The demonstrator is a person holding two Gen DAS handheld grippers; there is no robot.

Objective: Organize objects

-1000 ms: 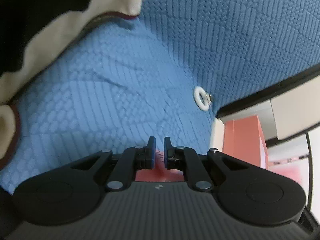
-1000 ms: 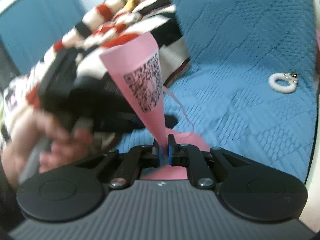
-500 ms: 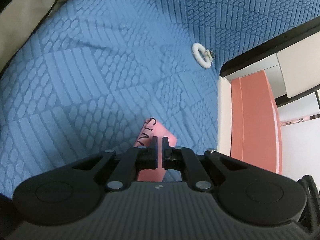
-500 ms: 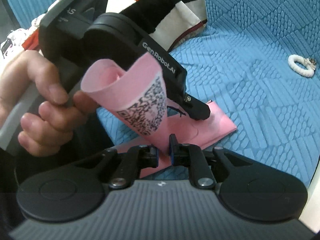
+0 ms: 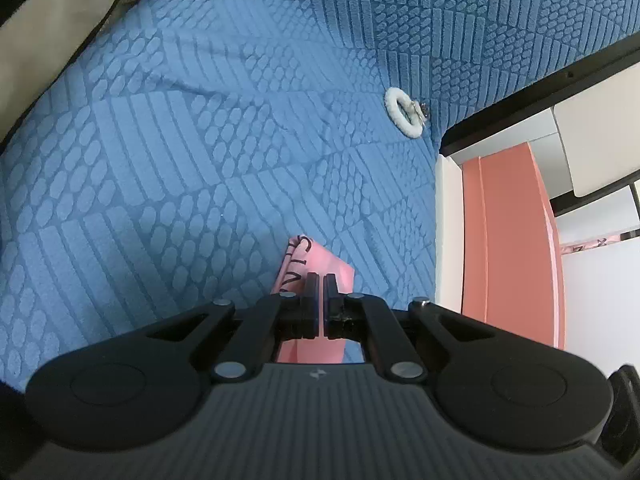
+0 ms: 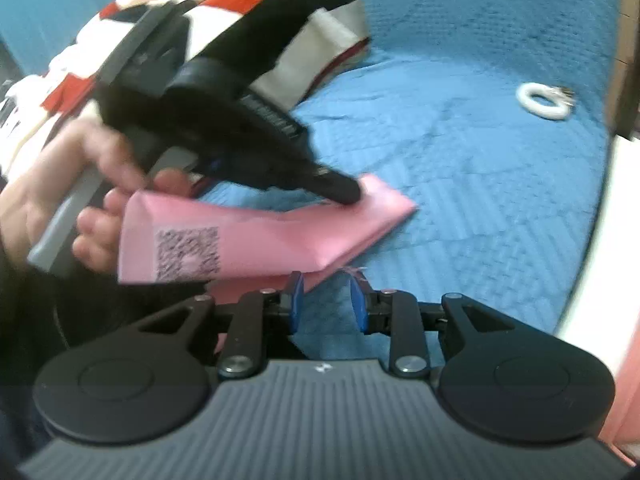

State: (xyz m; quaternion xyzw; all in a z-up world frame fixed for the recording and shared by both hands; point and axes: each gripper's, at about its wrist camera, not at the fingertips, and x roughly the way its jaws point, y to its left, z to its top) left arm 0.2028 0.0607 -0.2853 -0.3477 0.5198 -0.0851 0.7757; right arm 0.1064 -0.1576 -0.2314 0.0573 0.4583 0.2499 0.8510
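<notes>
Pink bag (image 6: 256, 236) lies on the blue cover (image 6: 460, 168), pinned at its far corner by the closed left gripper (image 5: 320, 286). The right gripper (image 6: 326, 292) has just been opening, its jaws parted and holding nothing. With only that corner pinned, the raised half could be expected to spring open or slide.

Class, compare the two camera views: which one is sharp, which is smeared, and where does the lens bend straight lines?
Left wrist view: sharp, evenly lit; the blue quilt pattern is crisp, though the black frame edge bows. Right wrist view: motion blur smears the pink sheet, its printed code and the white ring.
</notes>
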